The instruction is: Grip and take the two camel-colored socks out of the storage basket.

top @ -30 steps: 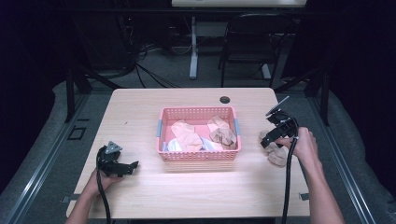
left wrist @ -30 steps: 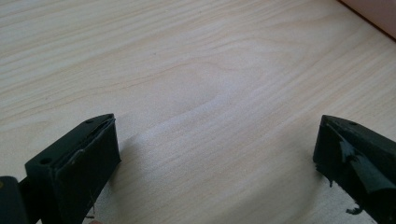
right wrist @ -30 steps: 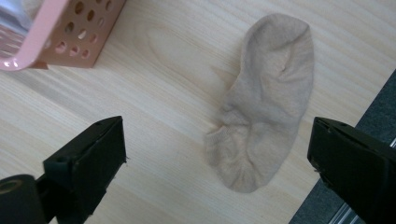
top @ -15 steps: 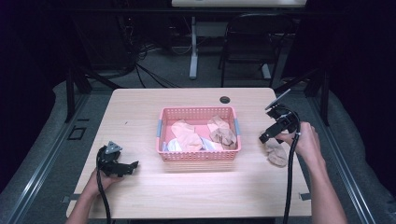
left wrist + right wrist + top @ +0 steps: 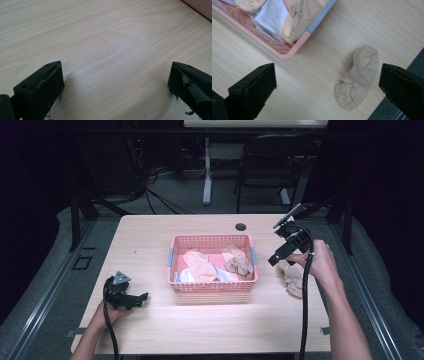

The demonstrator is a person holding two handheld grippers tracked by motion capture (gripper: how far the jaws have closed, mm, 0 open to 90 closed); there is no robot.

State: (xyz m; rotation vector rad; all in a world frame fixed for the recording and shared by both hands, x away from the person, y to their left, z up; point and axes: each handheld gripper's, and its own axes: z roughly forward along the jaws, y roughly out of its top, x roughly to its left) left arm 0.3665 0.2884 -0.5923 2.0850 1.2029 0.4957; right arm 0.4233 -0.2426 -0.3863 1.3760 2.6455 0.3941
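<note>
- Sock (image 5: 294,279), beige, high view: on table (image 5: 150,240) right of pink basket (image 5: 212,287), beside right gripper (image 5: 276,257); left gripper (image 5: 141,298) rests near-left.
- Left gripper view: jaws wide apart, empty, over bare wood.
- Right gripper view: jaws wide apart, empty; sock (image 5: 358,77) between them, below, near basket (image 5: 287,51) corner.

A pale wooden table (image 5: 150,240) with fine wavy grain and a smooth, faintly sheened finish. On it, a pink perforated plastic basket (image 5: 213,286) with grey plastic handle strips, holding soft crumpled cloth pieces (image 5: 200,265) in peach, tan and white. Beside it lies a beige knitted cloth sock (image 5: 357,77), matt and slightly fuzzy. The left gripper (image 5: 116,86) and right gripper (image 5: 327,85) have matt black jaws with scuffed, frayed pad edges
</note>
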